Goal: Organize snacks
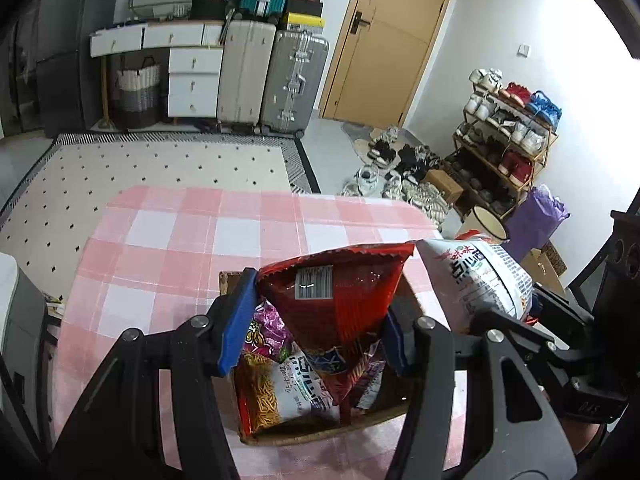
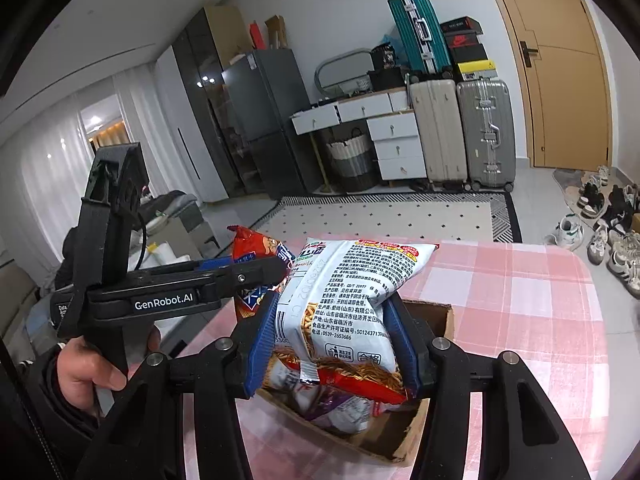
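Left hand-held gripper (image 1: 316,320): blue pads clamped on a red snack bag (image 1: 340,300), narrow gap, one pad on each side of it.
Red snack bag: raised above the cardboard box (image 1: 320,432), barcode side facing the left wrist camera (its top edge tilts up toward 1 o'clock).
Right hand-held gripper (image 2: 336,344): pads pressed on a white snack bag (image 2: 352,300), squeezing its lower half.
White snack bag: held over the box, printed back facing the right wrist camera; in the left view it sits at 3 o'clock of the red bag.
Cardboard box: on the table (image 1: 180,240) with the pink checked cloth, several more snack packets (image 1: 280,392) lying inside.
Hand (image 2: 92,364): grips the left tool's handle, at 9 o'clock in the right view.
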Action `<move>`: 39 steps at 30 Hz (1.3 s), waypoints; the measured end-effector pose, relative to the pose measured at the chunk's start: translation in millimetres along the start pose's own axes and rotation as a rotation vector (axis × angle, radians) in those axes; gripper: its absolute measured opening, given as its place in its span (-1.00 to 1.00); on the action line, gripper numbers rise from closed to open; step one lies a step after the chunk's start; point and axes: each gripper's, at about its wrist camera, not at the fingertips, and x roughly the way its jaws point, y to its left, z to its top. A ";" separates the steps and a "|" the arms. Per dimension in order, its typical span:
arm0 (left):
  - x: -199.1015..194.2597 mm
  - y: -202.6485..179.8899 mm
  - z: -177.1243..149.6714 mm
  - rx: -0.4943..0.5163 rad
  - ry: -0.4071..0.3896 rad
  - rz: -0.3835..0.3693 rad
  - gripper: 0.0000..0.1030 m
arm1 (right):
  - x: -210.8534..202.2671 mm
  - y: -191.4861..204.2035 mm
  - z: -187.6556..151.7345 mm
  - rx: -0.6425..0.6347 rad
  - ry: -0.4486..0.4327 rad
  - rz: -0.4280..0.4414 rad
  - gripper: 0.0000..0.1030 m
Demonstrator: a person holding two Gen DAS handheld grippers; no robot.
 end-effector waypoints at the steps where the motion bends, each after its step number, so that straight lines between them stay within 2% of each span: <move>1: 6.6 2.9 -0.9 -0.009 0.010 -0.006 0.03 | 3.3 -2.4 -1.0 0.004 0.007 0.000 0.03; 8: 45.0 16.5 -11.1 -0.019 0.056 -0.013 0.03 | 30.1 -16.1 -11.4 0.012 0.060 -0.016 0.03; 13: 64.1 22.3 -17.6 -0.030 0.100 -0.047 0.05 | 49.2 -18.0 -19.2 0.014 0.093 -0.045 0.05; 16: 68.5 25.8 -20.8 -0.040 0.112 -0.031 0.30 | 51.2 -14.9 -22.0 -0.001 0.087 -0.053 0.13; 17: 67.4 26.7 -21.6 -0.042 0.107 -0.036 0.41 | 50.4 -14.9 -22.8 -0.003 0.083 -0.057 0.23; 19: 63.5 27.0 -23.1 -0.029 0.099 -0.021 0.56 | 47.5 -13.9 -23.3 -0.004 0.072 -0.055 0.26; 22: 53.4 26.0 -27.1 -0.011 0.078 -0.009 0.56 | 38.6 -14.4 -22.8 0.005 0.051 -0.057 0.27; 26: 37.5 25.2 -36.4 -0.012 0.066 -0.002 0.56 | 21.9 -12.3 -22.9 0.006 0.016 -0.062 0.43; 29: 22.3 23.8 -45.3 -0.004 0.048 0.011 0.56 | 5.8 -4.4 -25.5 -0.009 -0.013 -0.068 0.44; 32: 3.7 19.9 -54.7 0.015 0.020 0.035 0.58 | -10.7 3.5 -29.0 -0.015 -0.039 -0.075 0.62; 37: -24.6 14.5 -68.3 0.028 -0.013 0.045 0.58 | -38.0 16.6 -37.6 -0.022 -0.083 -0.091 0.67; 39: -35.8 10.7 -72.7 0.040 -0.029 0.051 0.60 | -48.8 20.1 -42.0 -0.019 -0.104 -0.106 0.77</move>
